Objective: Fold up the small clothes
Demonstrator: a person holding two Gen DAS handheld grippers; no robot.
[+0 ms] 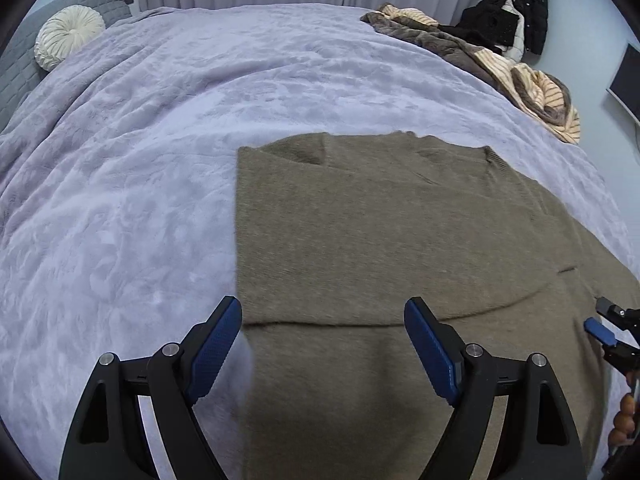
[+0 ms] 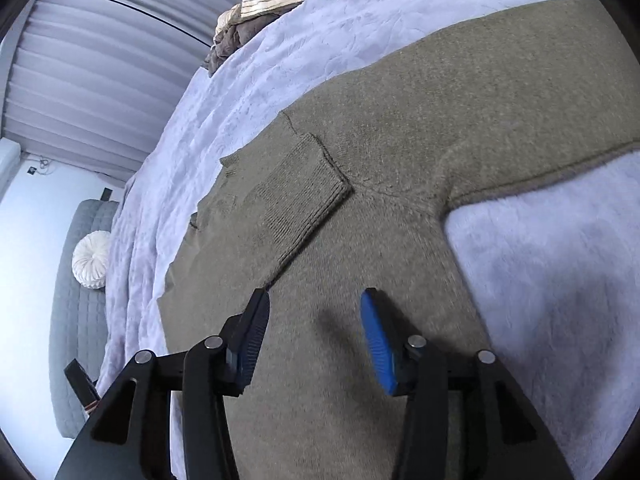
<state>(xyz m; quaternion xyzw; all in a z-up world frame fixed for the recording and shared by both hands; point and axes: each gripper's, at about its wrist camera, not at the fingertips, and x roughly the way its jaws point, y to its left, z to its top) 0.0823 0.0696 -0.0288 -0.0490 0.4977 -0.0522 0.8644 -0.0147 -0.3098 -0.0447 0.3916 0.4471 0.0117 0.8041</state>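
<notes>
A bed under a plush lavender blanket (image 1: 160, 168) filled both views; on it lay an olive-brown knitted sweater (image 1: 360, 232), spread flat with one sleeve folded across its body (ribbed cuff (image 2: 300, 196) uppermost); the left hand-held gripper (image 1: 323, 316) hovered above the sweater's edge, jaws wide and empty; the right hand-held gripper (image 2: 315, 308) hung over the knit, jaws parted, gripping nothing.

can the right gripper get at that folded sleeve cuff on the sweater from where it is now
Probably yes. The right gripper is open and empty above the sweater, and the ribbed cuff lies just beyond its fingertips with nothing on top of it or between them. The left gripper is off to the side.
</notes>
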